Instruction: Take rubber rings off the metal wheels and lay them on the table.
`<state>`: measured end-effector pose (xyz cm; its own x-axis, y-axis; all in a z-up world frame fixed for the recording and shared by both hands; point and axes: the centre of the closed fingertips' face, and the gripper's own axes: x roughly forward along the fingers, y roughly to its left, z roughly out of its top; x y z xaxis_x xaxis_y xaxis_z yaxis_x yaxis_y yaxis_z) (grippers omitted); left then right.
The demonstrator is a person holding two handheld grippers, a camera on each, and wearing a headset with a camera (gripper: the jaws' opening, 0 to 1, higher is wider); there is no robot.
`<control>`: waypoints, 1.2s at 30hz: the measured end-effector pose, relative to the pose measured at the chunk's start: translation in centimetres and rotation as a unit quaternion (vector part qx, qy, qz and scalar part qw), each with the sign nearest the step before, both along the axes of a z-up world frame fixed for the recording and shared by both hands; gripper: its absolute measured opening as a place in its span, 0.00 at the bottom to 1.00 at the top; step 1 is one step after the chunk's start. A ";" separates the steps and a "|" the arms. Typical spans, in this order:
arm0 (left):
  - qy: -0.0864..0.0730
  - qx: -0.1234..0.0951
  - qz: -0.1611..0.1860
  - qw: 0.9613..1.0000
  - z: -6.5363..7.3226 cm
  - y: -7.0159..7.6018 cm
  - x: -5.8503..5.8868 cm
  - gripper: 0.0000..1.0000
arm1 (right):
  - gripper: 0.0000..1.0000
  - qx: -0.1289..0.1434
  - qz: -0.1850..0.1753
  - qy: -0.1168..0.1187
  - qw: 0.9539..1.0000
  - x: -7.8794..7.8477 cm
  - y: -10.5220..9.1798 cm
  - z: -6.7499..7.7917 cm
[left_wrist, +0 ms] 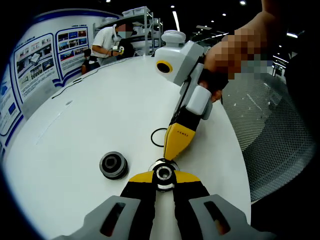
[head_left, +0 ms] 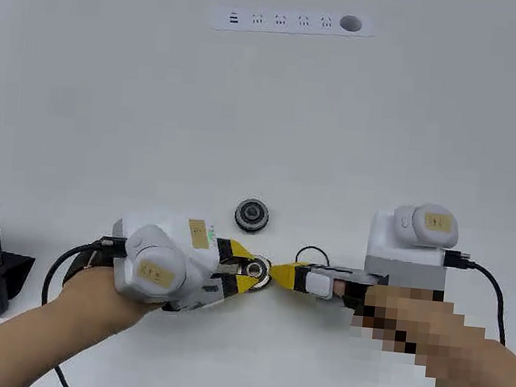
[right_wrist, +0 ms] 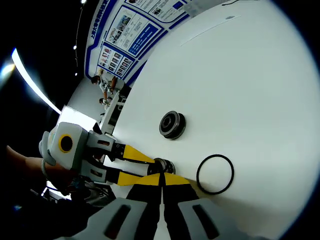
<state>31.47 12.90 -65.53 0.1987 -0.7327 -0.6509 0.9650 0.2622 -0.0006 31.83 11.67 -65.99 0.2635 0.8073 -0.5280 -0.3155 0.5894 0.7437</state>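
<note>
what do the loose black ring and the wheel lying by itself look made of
Loose ring: thin, matte black, probably rubber. Free wheel: likely metal, going by the grey sheen on its hub; the dull black band around it looks like rubber.

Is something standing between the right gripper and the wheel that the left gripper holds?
Nothing visible does. The right gripper has its closed tips touching the wheel, which is clamped in the left gripper. The loose ring and the second wheel lie on the table off to the side, not between them.
</note>
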 end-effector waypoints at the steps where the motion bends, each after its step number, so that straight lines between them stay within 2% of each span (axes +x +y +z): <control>1: 0.000 0.000 0.000 1.000 0.0 0.0 0.0 0.12 | 0.02 0.000 0.001 0.000 1.000 0.0 0.0 0.0; 23: 0.000 0.000 0.000 1.000 -0.1 0.0 0.0 0.12 | 0.01 0.011 0.008 -0.004 1.000 -0.2 0.8 0.9; 27: 0.000 -0.001 0.000 1.000 -0.1 0.0 0.1 0.12 | 0.01 0.019 0.010 -0.004 1.000 -0.2 1.1 1.3; 30: 0.000 -0.001 0.000 1.000 0.0 0.0 0.0 0.12 | 0.01 0.044 0.000 -0.006 0.999 0.2 1.6 2.3; 32: 0.000 -0.001 0.000 1.000 0.0 0.0 0.0 0.12 | 0.02 0.031 0.005 -0.010 0.999 0.2 1.4 2.1; 36: -0.001 -0.001 -0.001 1.000 0.0 0.0 0.0 0.12 | 0.02 0.026 0.000 -0.004 1.000 0.1 1.0 1.6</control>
